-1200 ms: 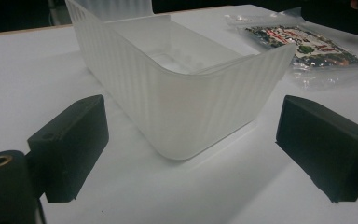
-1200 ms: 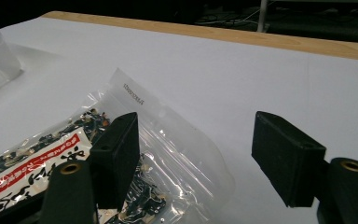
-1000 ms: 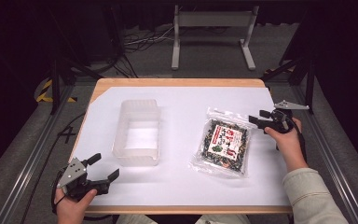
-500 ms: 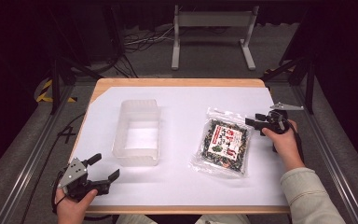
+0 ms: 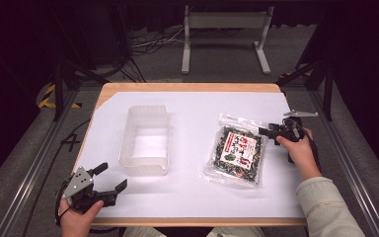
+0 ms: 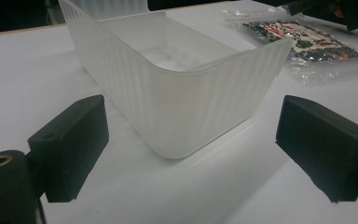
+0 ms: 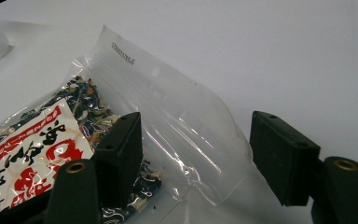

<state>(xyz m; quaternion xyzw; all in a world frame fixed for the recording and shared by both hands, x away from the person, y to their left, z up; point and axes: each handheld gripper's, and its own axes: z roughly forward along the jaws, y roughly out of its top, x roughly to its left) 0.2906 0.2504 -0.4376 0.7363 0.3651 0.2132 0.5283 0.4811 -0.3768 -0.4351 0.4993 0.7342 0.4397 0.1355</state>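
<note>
A clear bag of dark dried food with a red and white label [image 5: 238,153] lies flat on the right half of the white table cover [image 5: 192,103]. My right gripper [image 5: 265,132] is at the bag's far right corner. Its jaws have just been closing a little but still stand open. In the right gripper view the bag's clear sealed edge [image 7: 168,112] lies between them, and the pads do not press on it. A frosted plastic container [image 5: 145,168] stands left of centre, with nothing in it. My left gripper [image 5: 113,176] rests open near the front left, facing the container's near corner [image 6: 191,107].
The wooden table edge [image 5: 187,87] shows at the back. Metal rails run along both sides of the table, and a stand and cables sit on the floor behind. White cover lies bare between the container and the bag.
The right gripper has edged left onto the bag's corner. The left gripper, the container and the bag have not moved.
</note>
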